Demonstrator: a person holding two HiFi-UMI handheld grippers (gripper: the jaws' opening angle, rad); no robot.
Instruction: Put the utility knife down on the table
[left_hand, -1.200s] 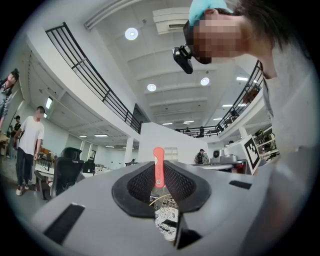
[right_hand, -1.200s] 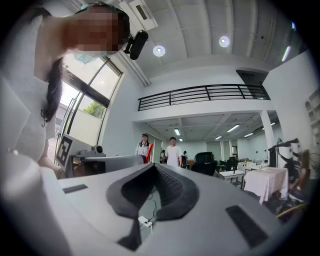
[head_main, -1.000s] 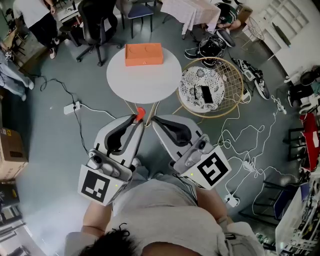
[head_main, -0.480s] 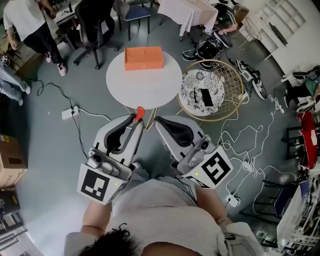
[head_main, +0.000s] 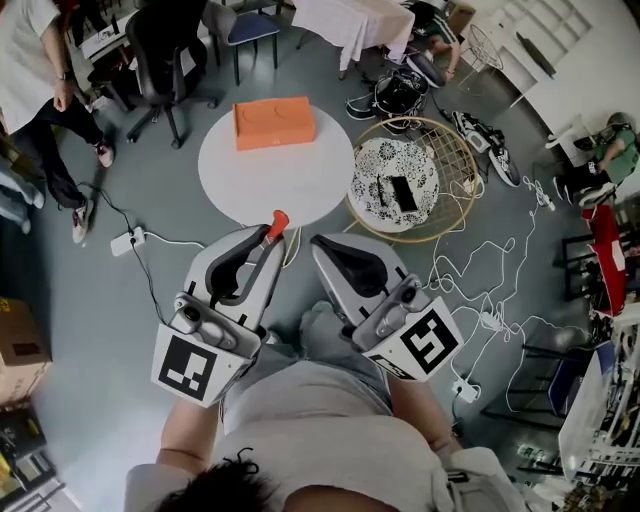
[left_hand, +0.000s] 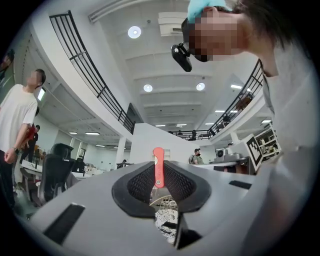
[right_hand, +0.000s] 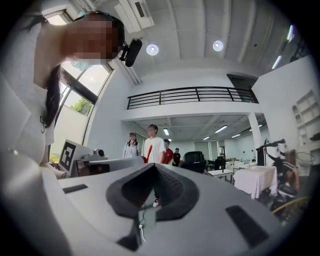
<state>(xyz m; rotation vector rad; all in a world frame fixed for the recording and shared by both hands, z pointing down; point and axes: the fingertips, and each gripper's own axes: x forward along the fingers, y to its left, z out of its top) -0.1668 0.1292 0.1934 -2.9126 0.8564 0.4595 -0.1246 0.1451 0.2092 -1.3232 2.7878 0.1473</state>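
A red-orange utility knife sticks out from the tips of my left gripper, which is shut on it. In the left gripper view the knife stands upright between the black pads of that gripper. Its tip hangs just short of the near edge of the round white table. My right gripper is held beside the left one, jaws shut with nothing in them; the right gripper view shows this gripper with its pads together and empty.
An orange box lies at the far side of the white table. To the right stands a gold wire basket table holding a patterned cloth and a dark phone. Cables, a power strip, chairs and people surround the area.
Both grippers keep their pose and the left still holds the knife. The knife tip now sits closer to the table's near edge. The person at the left has walked nearer.
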